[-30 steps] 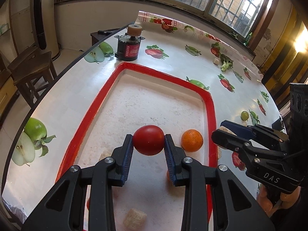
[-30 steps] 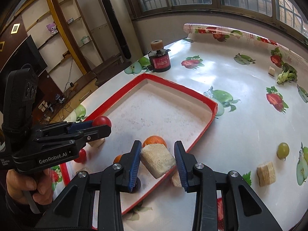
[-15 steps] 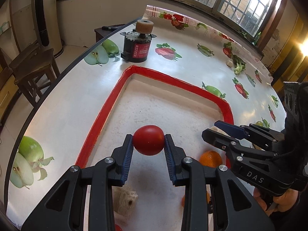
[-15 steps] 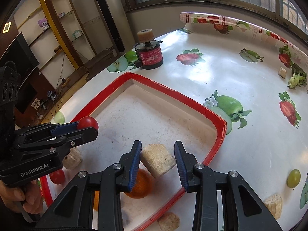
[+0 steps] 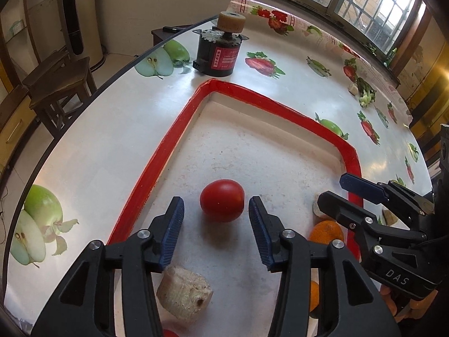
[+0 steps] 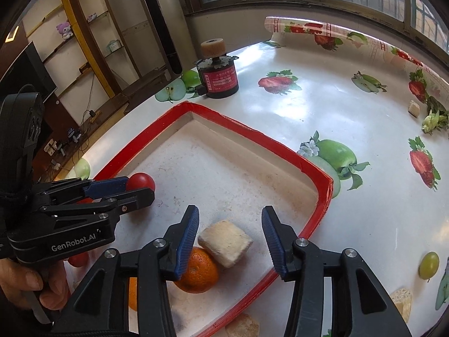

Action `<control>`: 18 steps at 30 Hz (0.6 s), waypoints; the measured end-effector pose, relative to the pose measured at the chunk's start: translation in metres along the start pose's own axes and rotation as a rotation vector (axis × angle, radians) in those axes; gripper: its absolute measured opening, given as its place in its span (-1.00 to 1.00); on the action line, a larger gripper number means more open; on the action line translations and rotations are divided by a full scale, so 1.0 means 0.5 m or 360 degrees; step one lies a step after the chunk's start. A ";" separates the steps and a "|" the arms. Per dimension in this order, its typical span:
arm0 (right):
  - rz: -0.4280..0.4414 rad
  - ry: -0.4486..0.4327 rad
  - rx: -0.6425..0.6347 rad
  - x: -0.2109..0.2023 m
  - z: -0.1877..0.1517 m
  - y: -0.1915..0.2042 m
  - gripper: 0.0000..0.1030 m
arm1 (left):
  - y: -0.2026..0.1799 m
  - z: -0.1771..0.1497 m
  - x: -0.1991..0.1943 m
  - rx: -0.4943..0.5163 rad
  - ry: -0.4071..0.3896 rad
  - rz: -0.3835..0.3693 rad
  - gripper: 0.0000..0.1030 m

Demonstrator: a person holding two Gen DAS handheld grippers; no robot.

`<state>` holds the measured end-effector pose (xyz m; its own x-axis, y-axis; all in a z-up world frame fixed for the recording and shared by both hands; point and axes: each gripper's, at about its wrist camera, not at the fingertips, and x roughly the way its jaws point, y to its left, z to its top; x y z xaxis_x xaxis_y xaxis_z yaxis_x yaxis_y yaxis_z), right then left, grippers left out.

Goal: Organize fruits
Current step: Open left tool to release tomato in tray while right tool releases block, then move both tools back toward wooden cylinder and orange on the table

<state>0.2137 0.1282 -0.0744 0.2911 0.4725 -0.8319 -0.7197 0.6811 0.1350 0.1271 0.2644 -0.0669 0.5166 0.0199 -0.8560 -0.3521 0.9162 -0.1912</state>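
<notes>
Tomato and cake chunk are both sitting loose in the red tray.

The tomato (image 5: 222, 200) is resting on the tray (image 5: 157, 157) floor, its long axis running side to side between your left gripper (image 5: 216, 230), whose jaws have just been opening and are touching nothing. Your right gripper (image 6: 230, 241) has been spreading too; the beige block (image 6: 225, 243) is lying flat between its pads, ungripped, leaning against an orange (image 6: 199, 273). A motor (image 5: 221, 52) is standing beyond the tray.

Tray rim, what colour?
Red rim round a whitish, scuffed tray floor. It shows best in the left wrist view, where most of the border is unobstructed.
</notes>
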 end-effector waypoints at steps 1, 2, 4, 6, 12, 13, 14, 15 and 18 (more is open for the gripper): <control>-0.0003 -0.0009 -0.0002 -0.007 -0.001 0.000 0.05 | 0.001 -0.002 -0.007 -0.0009 -0.0011 -0.0003 -0.03; -0.0005 -0.0019 -0.0002 -0.015 -0.002 0.000 0.08 | 0.001 -0.004 -0.014 -0.0013 -0.0020 -0.0009 -0.03; 0.0001 -0.0034 0.0008 -0.032 -0.007 -0.003 0.08 | -0.001 -0.012 -0.029 -0.0013 -0.0037 -0.0014 -0.02; 0.0009 -0.0052 0.0015 -0.051 -0.015 -0.004 0.08 | -0.008 -0.019 -0.043 -0.0006 -0.0049 -0.0023 -0.02; 0.0008 -0.0117 0.0039 -0.117 -0.057 -0.015 0.23 | -0.037 -0.044 -0.076 0.0016 -0.0074 -0.0082 -0.02; 0.0000 -0.0123 0.0045 -0.126 -0.066 -0.019 0.23 | -0.043 -0.049 -0.080 0.0019 -0.0076 -0.0092 -0.03; -0.0007 -0.0128 0.0053 -0.136 -0.075 -0.024 0.23 | -0.049 -0.054 -0.084 0.0027 -0.0077 -0.0105 -0.02; -0.0011 -0.0133 0.0063 -0.145 -0.084 -0.031 0.23 | -0.057 -0.058 -0.088 0.0038 -0.0079 -0.0117 -0.03; -0.0026 -0.0138 0.0103 -0.169 -0.111 -0.051 0.23 | -0.083 -0.072 -0.097 0.0071 -0.0079 -0.0147 -0.03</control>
<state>0.1727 0.0399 -0.0373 0.3582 0.5058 -0.7848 -0.6730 0.7224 0.1584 0.0884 0.2111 -0.0350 0.5838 -0.0466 -0.8106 -0.2665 0.9320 -0.2455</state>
